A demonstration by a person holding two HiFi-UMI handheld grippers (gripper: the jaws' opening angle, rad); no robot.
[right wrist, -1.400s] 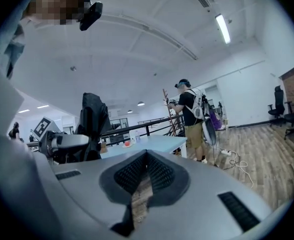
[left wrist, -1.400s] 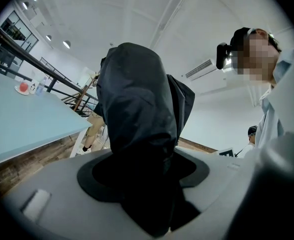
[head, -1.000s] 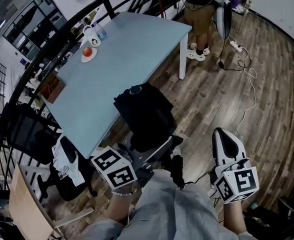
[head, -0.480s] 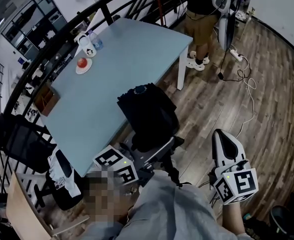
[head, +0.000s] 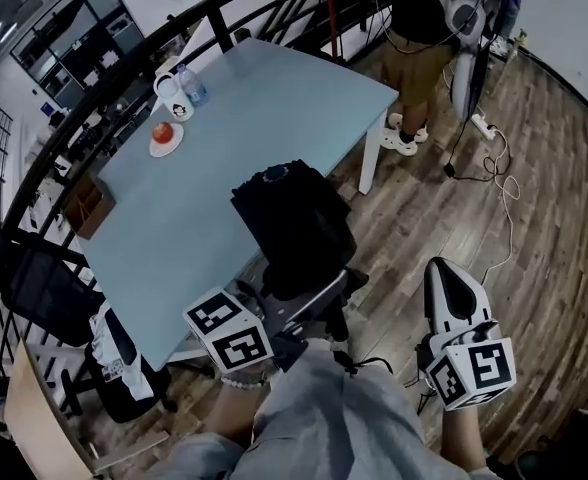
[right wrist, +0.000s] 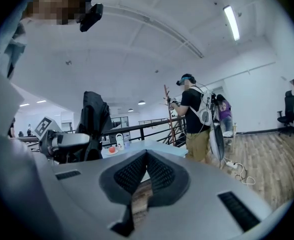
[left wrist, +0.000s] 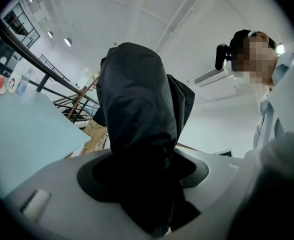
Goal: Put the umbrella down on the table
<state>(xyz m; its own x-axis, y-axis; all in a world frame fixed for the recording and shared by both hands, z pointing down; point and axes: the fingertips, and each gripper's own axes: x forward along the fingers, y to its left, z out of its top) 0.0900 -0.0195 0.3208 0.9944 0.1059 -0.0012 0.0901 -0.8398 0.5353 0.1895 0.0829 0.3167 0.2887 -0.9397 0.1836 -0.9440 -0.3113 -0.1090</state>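
A black folded umbrella (head: 294, 223) stands upright in my left gripper (head: 306, 293), whose jaws are shut on its lower part. It hangs over the wooden floor just off the near long edge of the light blue table (head: 234, 118). In the left gripper view the umbrella (left wrist: 137, 109) fills the middle and rises out of the left gripper (left wrist: 142, 179). My right gripper (head: 452, 288) is off to the right over the floor, shut and with nothing in it. In the right gripper view its pads (right wrist: 157, 171) meet, and the umbrella (right wrist: 94, 119) shows at left.
On the table's far end are a white mug (head: 167, 90), a bottle (head: 196, 86), a plate with a red fruit (head: 164, 136) and a brown box (head: 86, 208). A person (head: 424, 38) stands past the table's right corner. Cables and a power strip (head: 484, 126) lie on the floor; a black chair (head: 44, 288) stands at left.
Both grippers have travelled with me alongside the table; the table and the standing person have shifted in the head view. The umbrella stays upright in the left grip.
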